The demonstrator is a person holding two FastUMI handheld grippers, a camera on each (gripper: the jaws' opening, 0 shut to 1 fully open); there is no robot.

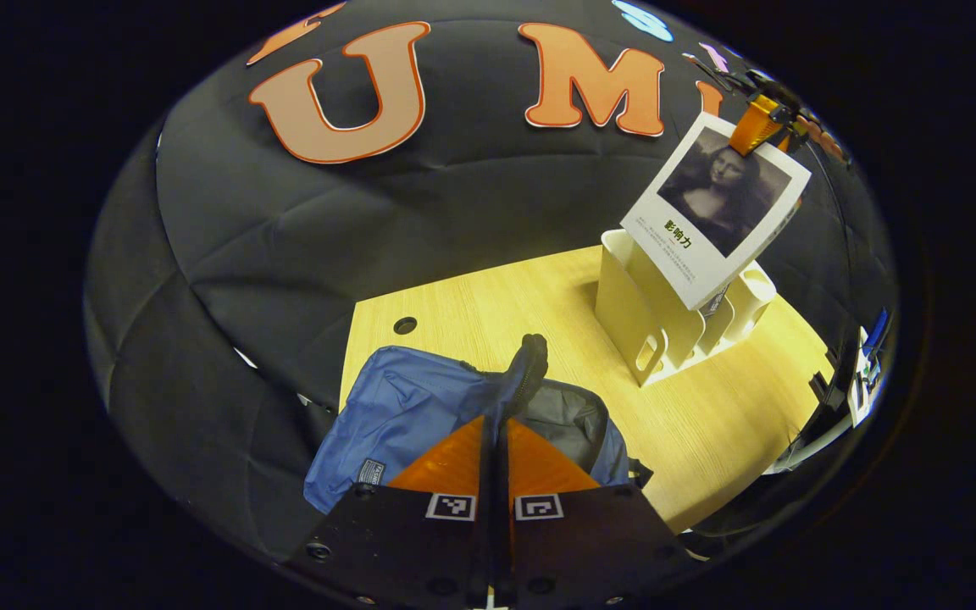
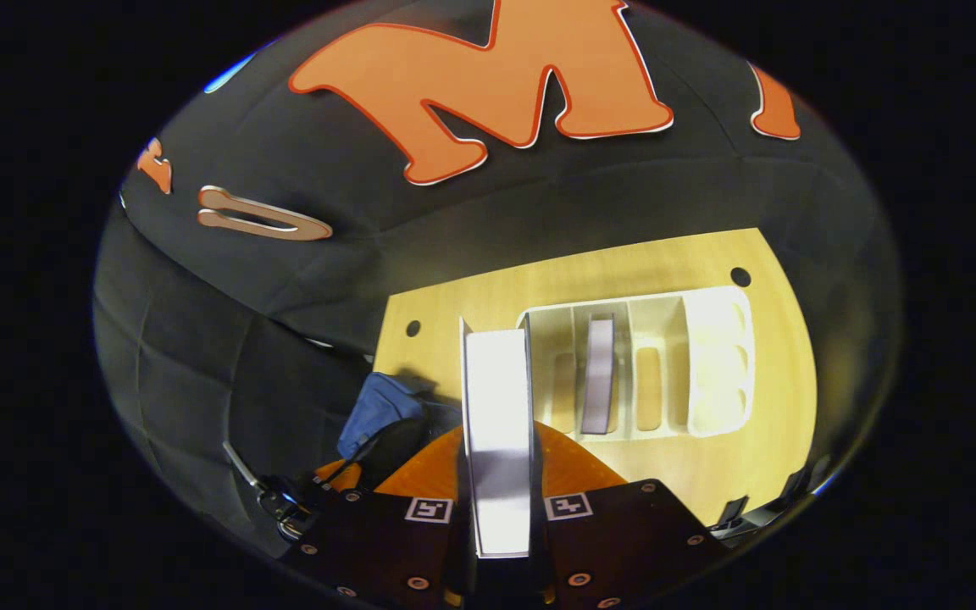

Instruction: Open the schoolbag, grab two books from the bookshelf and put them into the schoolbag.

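The blue schoolbag [image 1: 395, 415] lies on the wooden table [image 1: 708, 424], its mouth agape with grey lining showing. My left gripper [image 1: 495, 421] is shut on the bag's dark top handle [image 1: 529, 360] and holds it up. Above the white bookshelf [image 1: 628, 318], my right gripper [image 1: 763, 119] is shut on the top edge of a white book with a portrait cover [image 1: 712, 212], lifted clear and tilted. In the right gripper view this book [image 2: 496, 407] stands edge-on between the fingers of that gripper [image 2: 496, 436]. A second book [image 2: 598, 373] stays in the bookshelf [image 2: 708, 364] below. The bag [image 2: 378, 407] lies to the left.
The table has small round holes near its far corners [image 1: 405, 324] [image 2: 740, 276]. The black cloth wall rises right behind the table. Dark equipment stands past the table's right edge [image 1: 835, 390]. Bare tabletop lies between bag and bookshelf.
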